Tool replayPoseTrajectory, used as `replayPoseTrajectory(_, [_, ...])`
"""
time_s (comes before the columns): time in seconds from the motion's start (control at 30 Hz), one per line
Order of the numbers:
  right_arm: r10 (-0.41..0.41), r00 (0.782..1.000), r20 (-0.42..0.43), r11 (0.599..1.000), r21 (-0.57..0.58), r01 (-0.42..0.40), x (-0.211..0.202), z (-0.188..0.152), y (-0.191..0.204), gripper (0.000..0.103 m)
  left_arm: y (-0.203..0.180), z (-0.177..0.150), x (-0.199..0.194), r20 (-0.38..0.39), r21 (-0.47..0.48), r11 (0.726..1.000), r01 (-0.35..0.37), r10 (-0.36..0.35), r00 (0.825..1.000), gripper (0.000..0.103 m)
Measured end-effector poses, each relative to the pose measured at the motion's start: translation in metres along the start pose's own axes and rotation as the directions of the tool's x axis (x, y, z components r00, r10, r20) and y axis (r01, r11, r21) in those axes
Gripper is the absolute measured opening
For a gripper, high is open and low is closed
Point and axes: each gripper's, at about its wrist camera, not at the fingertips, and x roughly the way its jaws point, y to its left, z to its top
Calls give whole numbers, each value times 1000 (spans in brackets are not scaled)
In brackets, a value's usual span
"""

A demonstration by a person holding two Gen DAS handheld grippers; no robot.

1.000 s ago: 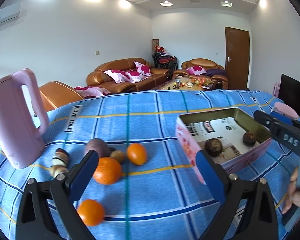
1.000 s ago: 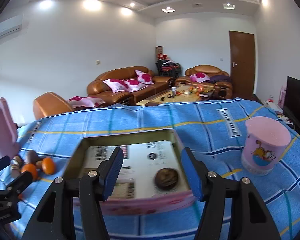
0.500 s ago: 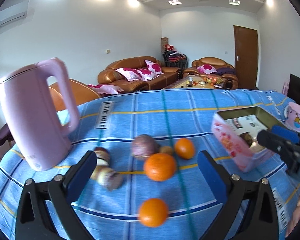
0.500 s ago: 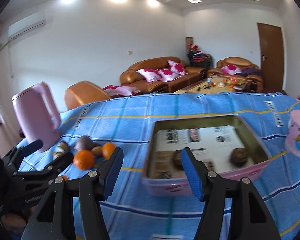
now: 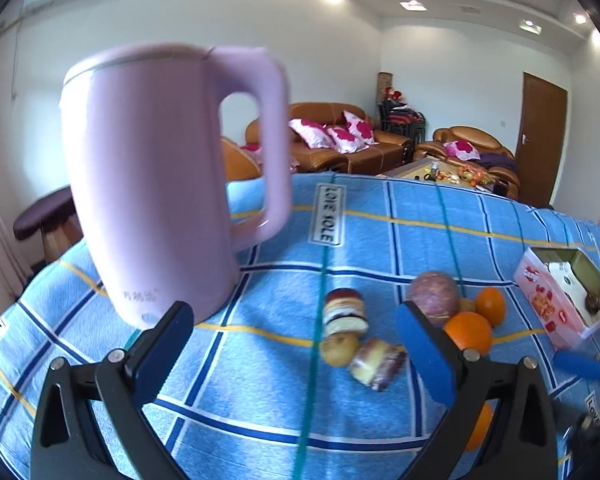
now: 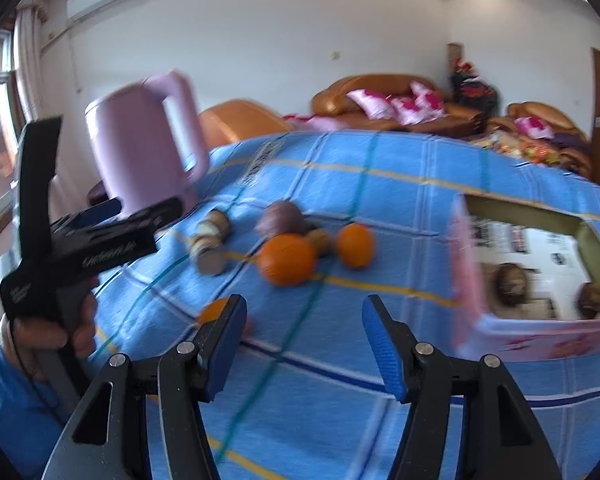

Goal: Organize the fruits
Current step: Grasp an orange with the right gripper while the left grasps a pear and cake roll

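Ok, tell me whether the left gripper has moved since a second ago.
Yes. The left gripper swung left, away from the pink box, toward the pink kettle.

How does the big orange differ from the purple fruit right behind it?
Colour: the big orange is bright orange; the purple fruit is dull purple-brown and mottled.
Place: the big orange lies nearer both cameras; the purple fruit sits behind it, toward the kettle side.
Shared: both are round, similar in size, loose on the blue cloth, outside the box.
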Motion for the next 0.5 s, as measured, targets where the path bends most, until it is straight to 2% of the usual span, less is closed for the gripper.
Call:
replayPoseTrajectory(0.2, [43,993,-109,995,-82,-52,31,2,34,62,14,0,10,-43,-56,998,-19,17,999,103])
replayPoseTrajectory(0.33, [50,986,-157,993,-100,-66,47,4,44,62,19,-1,13,-57,-84,996,3,-8,998,103])
replayPoseTrajectory(0.5, [59,979,-196,992,-94,-79,58,1,46,62,15,-3,15,-73,-72,997,39,-44,996,102])
